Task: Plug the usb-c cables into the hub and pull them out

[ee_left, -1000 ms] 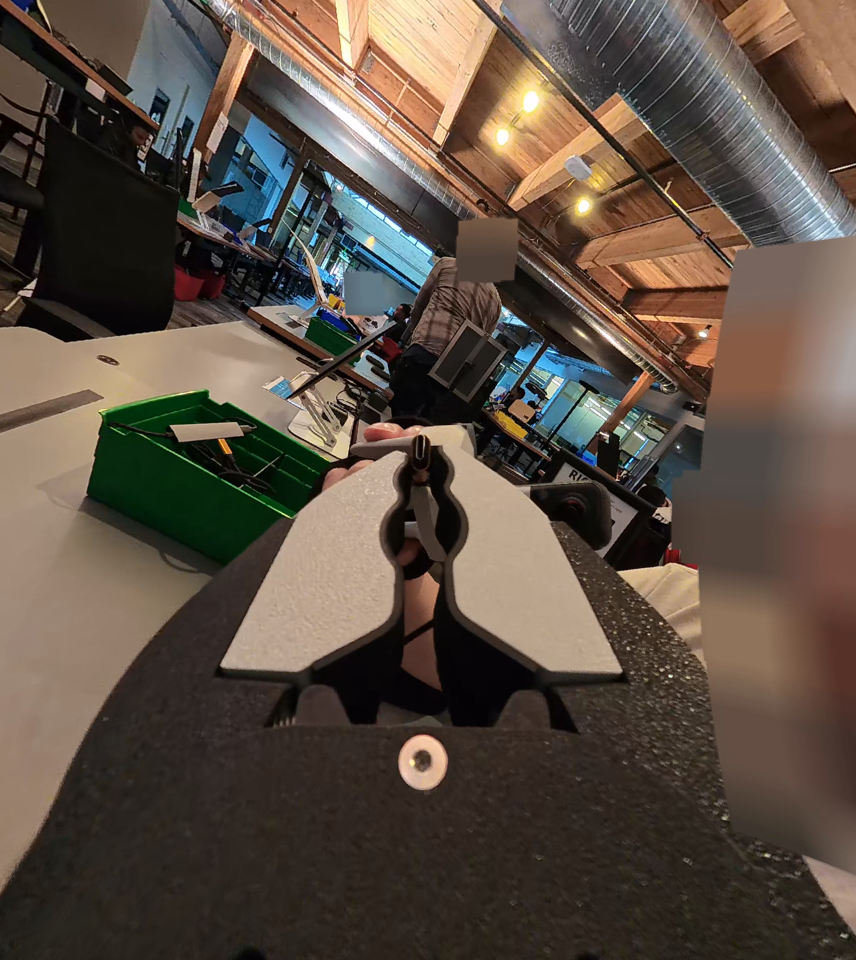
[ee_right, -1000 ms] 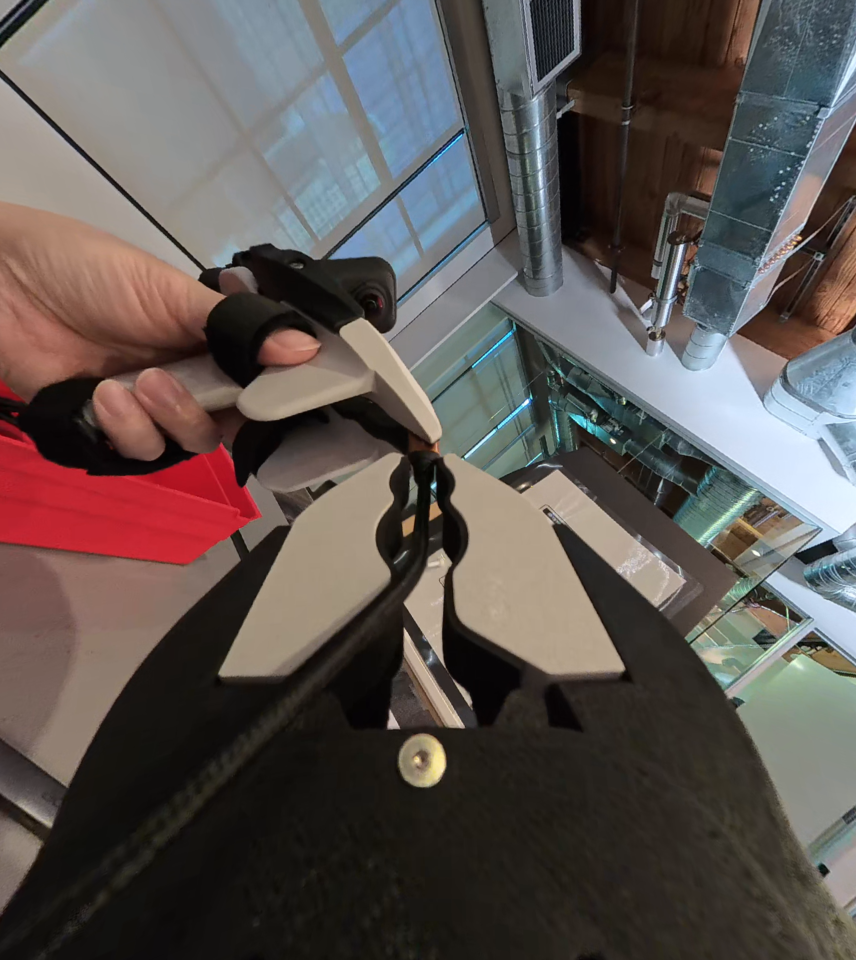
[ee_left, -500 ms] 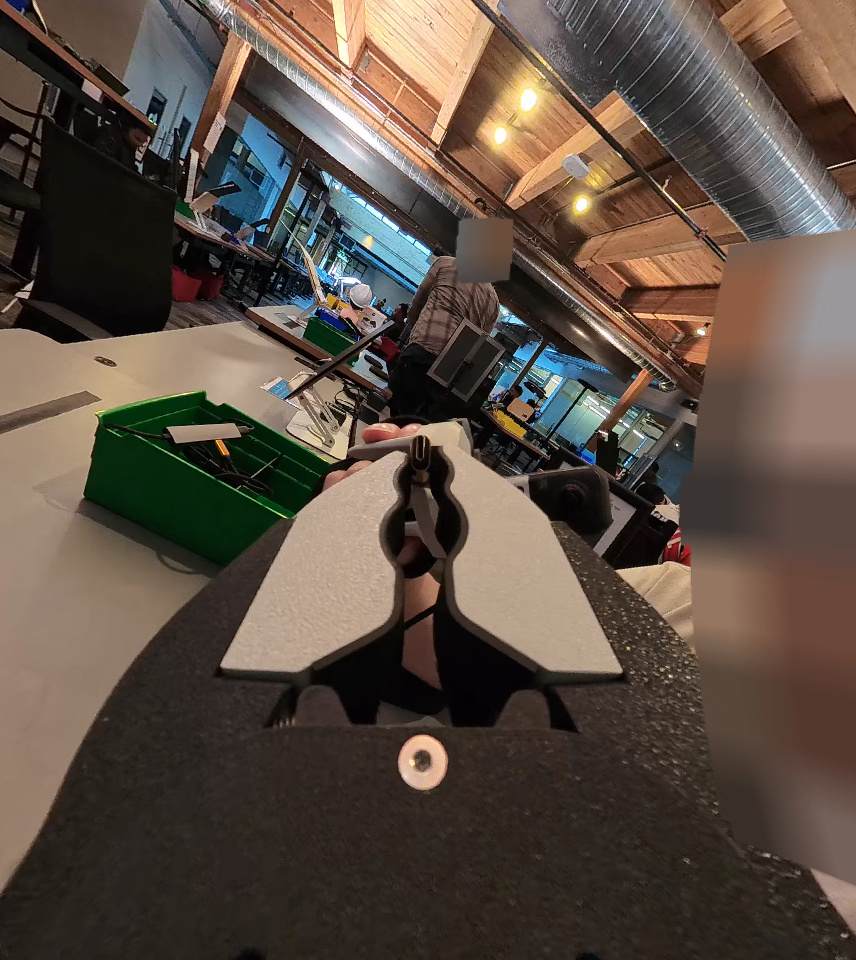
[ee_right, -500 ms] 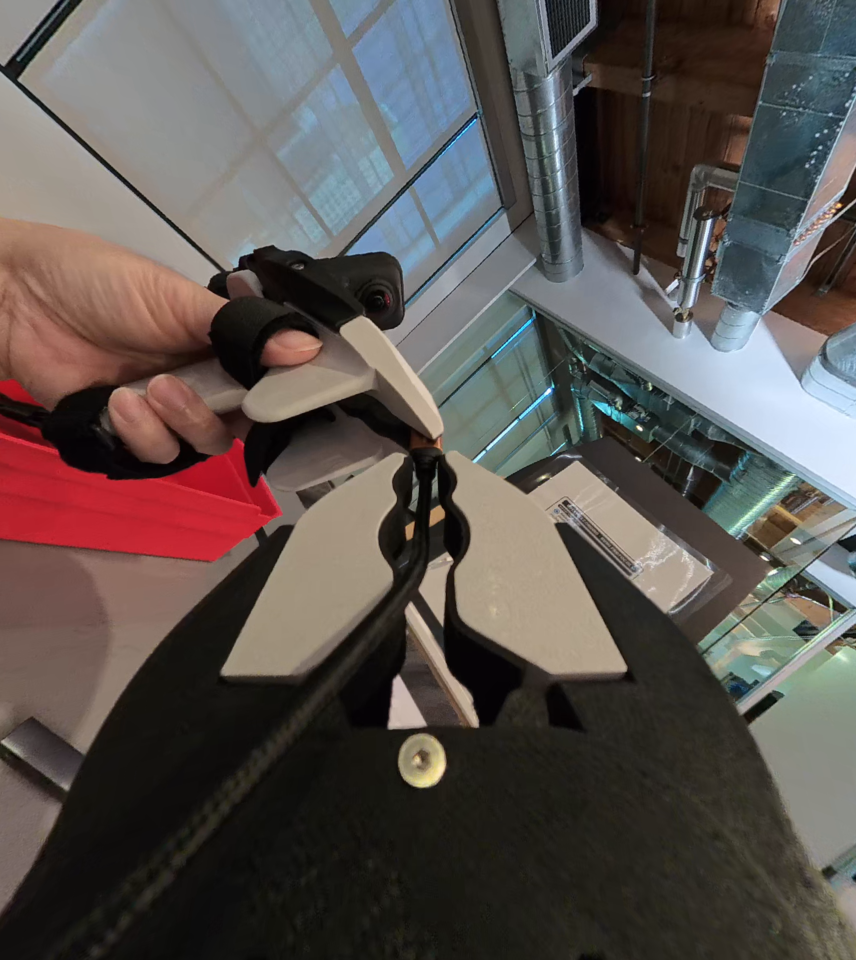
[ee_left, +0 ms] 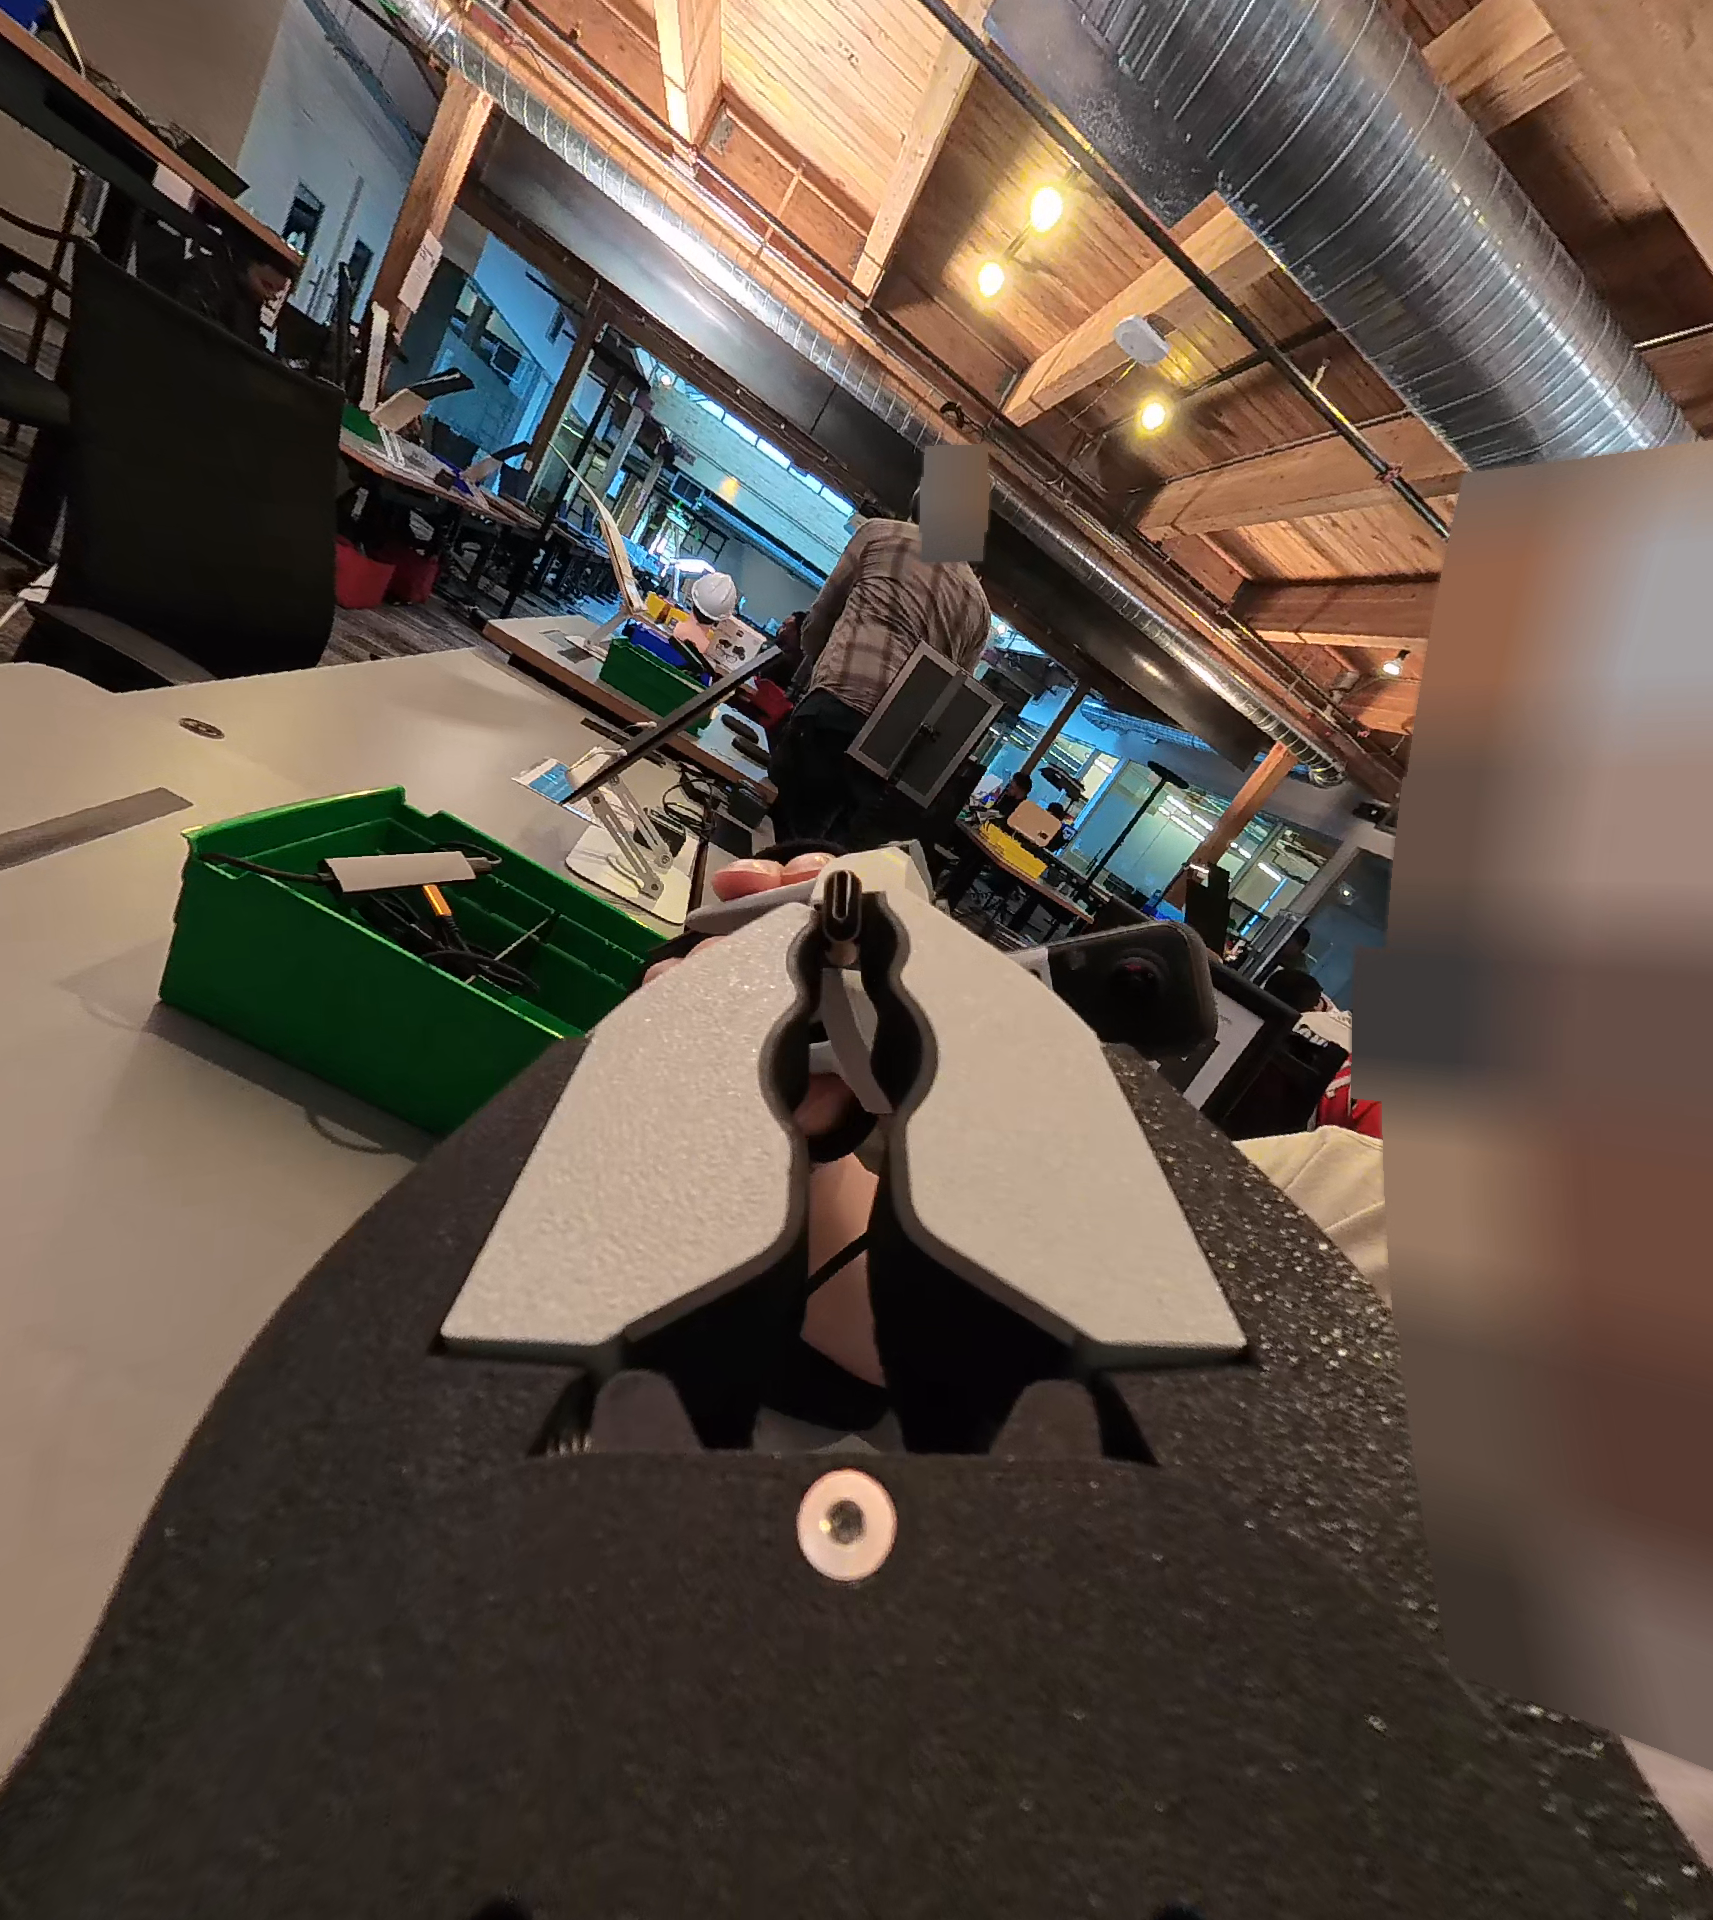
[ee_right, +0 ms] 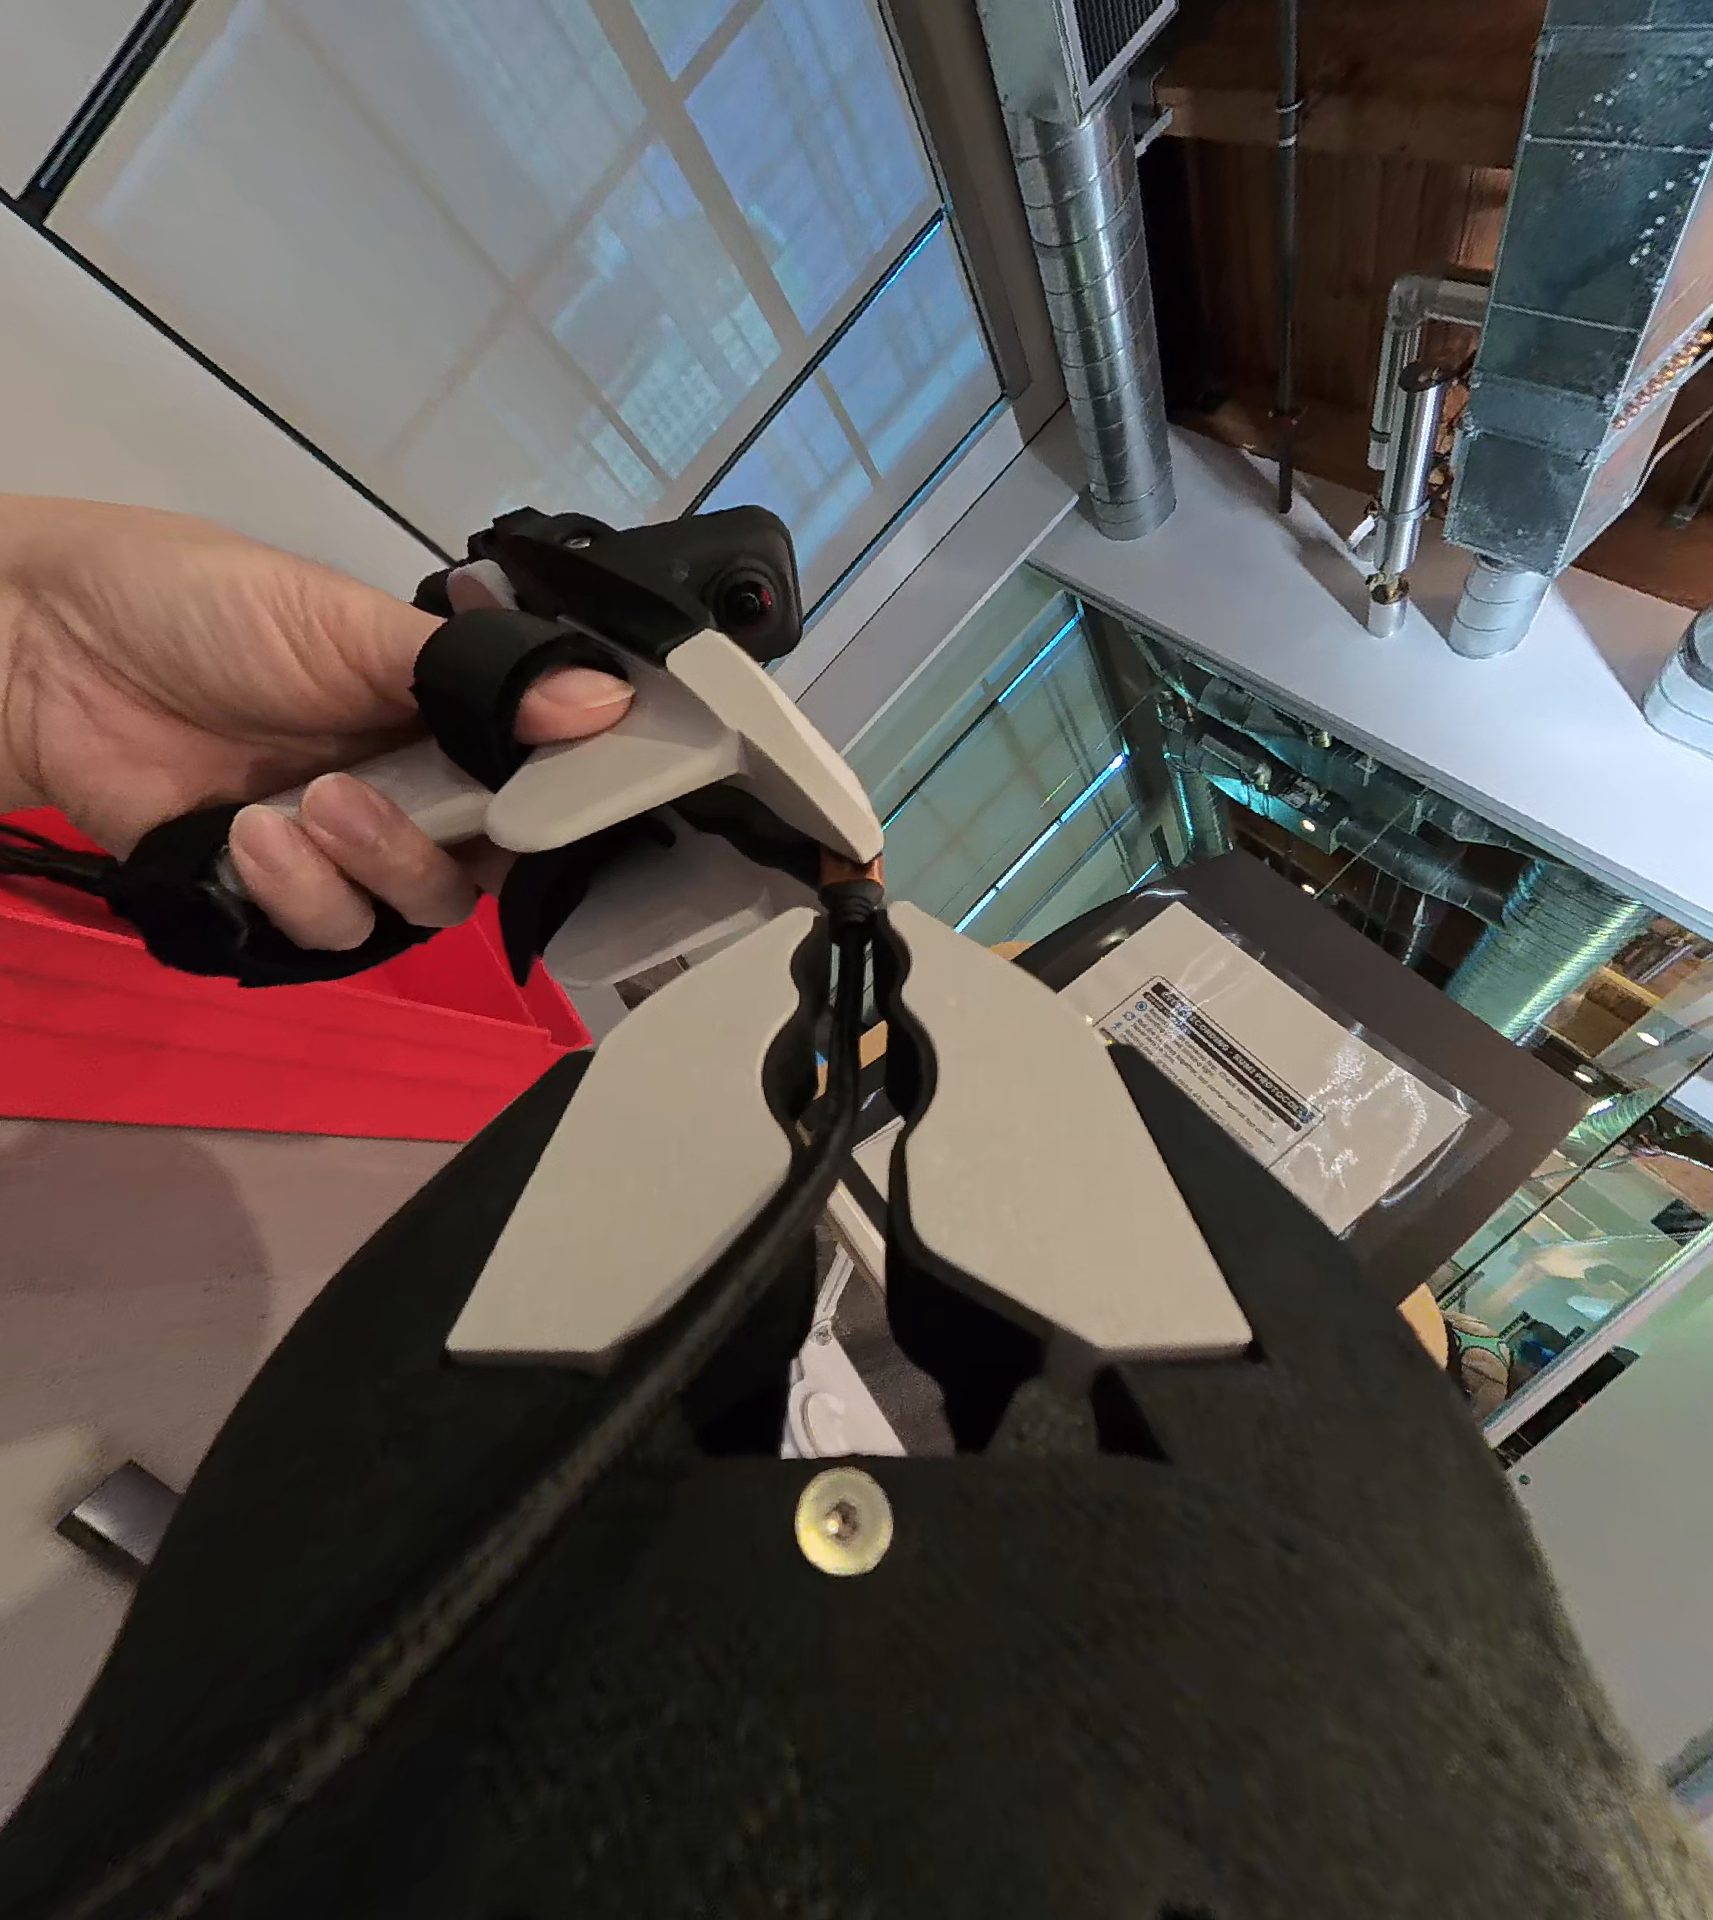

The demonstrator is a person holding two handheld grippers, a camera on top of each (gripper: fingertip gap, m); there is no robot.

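Between the tips of the left gripper (ee_left: 844, 920), a slim grey hub (ee_left: 847, 997) is pinched, its jaws closed tight on it. The hub's long axis runs along the fingers, slanting a little, and its end port faces straight out past the fingertips, away from the camera. Beyond it, part of the right hand shows, curled around its own tool.

In the right wrist view, the right gripper (ee_right: 847, 914) is closed on a black braided usb-c cable (ee_right: 821, 1081). The cable runs lengthwise up the channel between the two grey fingers, from the lower left of the gripper body to the tips. Its plug end, with a copper-coloured collar (ee_right: 844, 868), sticks out just past the fingertips and points forward at the nose of the left gripper, which the left hand (ee_right: 135, 686) holds close ahead. The plug touches or nearly touches that gripper's tip; whether it is seated in the hub cannot be told.

On the grey table (ee_left: 52, 1195) to the left sits a green bin (ee_left: 332, 977) holding more cables and a pale adapter. A red bin (ee_right: 156, 1029) lies behind the left hand.
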